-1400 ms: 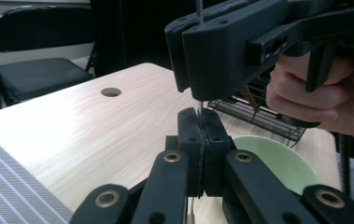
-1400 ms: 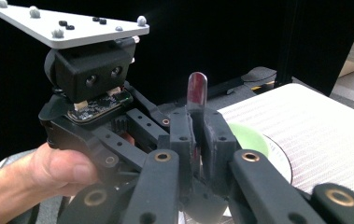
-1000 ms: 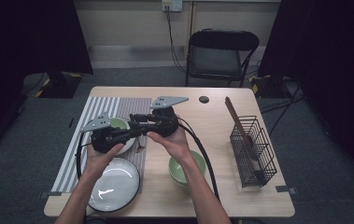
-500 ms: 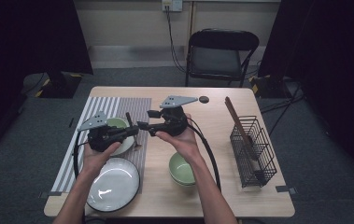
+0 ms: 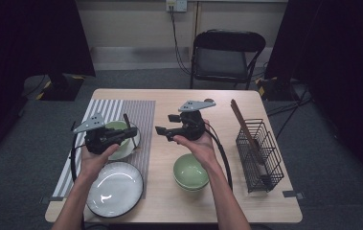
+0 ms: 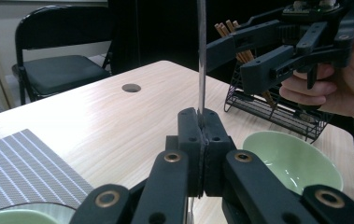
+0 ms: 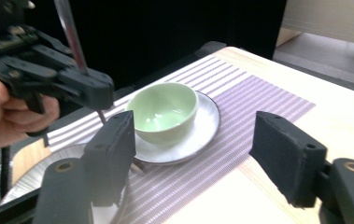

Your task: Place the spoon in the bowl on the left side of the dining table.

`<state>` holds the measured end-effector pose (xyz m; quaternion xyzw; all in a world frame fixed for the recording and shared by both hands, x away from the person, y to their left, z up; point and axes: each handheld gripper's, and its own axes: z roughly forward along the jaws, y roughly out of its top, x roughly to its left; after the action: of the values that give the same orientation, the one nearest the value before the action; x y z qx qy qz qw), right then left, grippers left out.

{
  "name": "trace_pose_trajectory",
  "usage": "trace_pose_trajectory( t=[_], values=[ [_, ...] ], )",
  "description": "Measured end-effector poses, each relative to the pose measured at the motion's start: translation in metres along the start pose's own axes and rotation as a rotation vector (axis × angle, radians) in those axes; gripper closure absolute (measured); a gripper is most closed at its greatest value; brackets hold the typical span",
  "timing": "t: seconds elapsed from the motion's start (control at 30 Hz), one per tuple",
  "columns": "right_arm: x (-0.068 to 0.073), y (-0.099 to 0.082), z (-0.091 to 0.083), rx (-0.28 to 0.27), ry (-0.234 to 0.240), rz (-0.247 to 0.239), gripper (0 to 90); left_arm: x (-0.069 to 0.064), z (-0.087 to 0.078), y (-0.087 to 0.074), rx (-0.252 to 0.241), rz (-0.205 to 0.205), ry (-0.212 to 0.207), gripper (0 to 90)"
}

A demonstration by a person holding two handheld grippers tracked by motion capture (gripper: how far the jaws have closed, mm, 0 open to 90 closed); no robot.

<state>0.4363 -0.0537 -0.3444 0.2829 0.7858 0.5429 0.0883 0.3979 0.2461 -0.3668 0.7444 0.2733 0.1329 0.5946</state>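
From above, the left gripper hangs over a small green bowl that sits on a white saucer on the striped woven mat. Its jaws pinch a thin dark utensil handle that stands up from them. The right gripper hovers over bare pale wood, near a second glossy green bowl. A wide white plate lies at the near edge of the table, and a black wire rack holds wooden sticks.

Along the left gripper's own jaws, the matte black pads press flat together on a slim, shiny metal handle rising straight up. Beyond them is the light wood-grain tabletop with a round dark hole.

From the right gripper view, its blocky pads stand wide apart, having just been opening, with nothing between them. Farther off, the other gripper grips the polished handle beside the smooth rounded bowl.
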Motion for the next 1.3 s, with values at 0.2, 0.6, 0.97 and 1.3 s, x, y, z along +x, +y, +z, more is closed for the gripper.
trace_pose_trajectory(
  t=[0.2, 0.6, 0.97, 1.3],
  values=[
    [-0.011, -0.009, -0.008, 0.015, -0.047, 0.013, 27.4, 0.004, -0.006, 0.000, -0.004, 0.002, 0.018, 89.5],
    [-0.030, -0.028, -0.019, 0.042, -0.103, 0.044, 26.3, 0.015, -0.016, 0.000, -0.009, -0.012, 0.057, 89.5],
    [-0.046, -0.050, -0.024, 0.083, -0.158, 0.072, 24.6, 0.028, -0.022, -0.002, 0.003, -0.012, 0.082, 89.6],
    [-0.066, -0.075, -0.026, 0.132, -0.229, 0.116, 23.7, 0.042, -0.028, -0.006, 0.018, -0.012, 0.085, 89.6]
  ],
)
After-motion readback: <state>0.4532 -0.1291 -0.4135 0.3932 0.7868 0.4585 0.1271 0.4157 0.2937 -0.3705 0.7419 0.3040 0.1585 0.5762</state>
